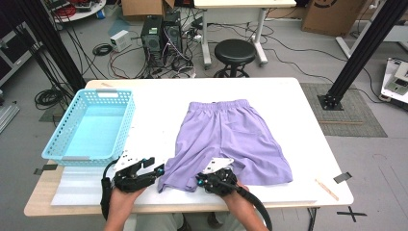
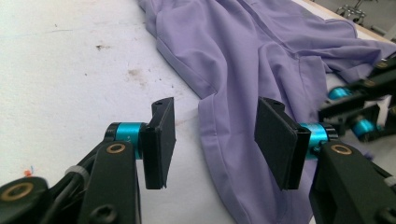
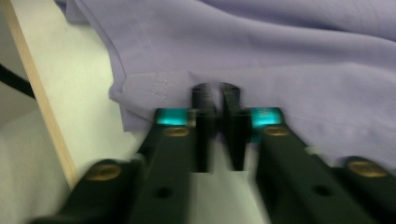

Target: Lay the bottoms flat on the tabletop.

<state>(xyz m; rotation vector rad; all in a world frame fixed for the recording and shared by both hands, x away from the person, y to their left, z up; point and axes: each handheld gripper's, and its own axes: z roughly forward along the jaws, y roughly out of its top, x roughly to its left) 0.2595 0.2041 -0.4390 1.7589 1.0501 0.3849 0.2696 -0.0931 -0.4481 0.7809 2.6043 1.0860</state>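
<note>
My right gripper (image 1: 211, 179) has its jaws nearly together at the near hem of the purple shorts (image 1: 231, 139), which lie flat mid-table; through the blur it seems pinched on cloth. My left gripper (image 1: 149, 168) stands half open, empty, astride the hem's left corner, beside the basket (image 1: 72, 149)

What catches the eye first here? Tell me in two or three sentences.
The purple shorts lie spread flat in the middle of the white table, waistband at the far side. At their near hem, the right gripper has its jaws nearly shut at the cloth edge, while the left gripper waits open by the hem's left corner. A light blue basket stands empty on the table's left side.
</note>
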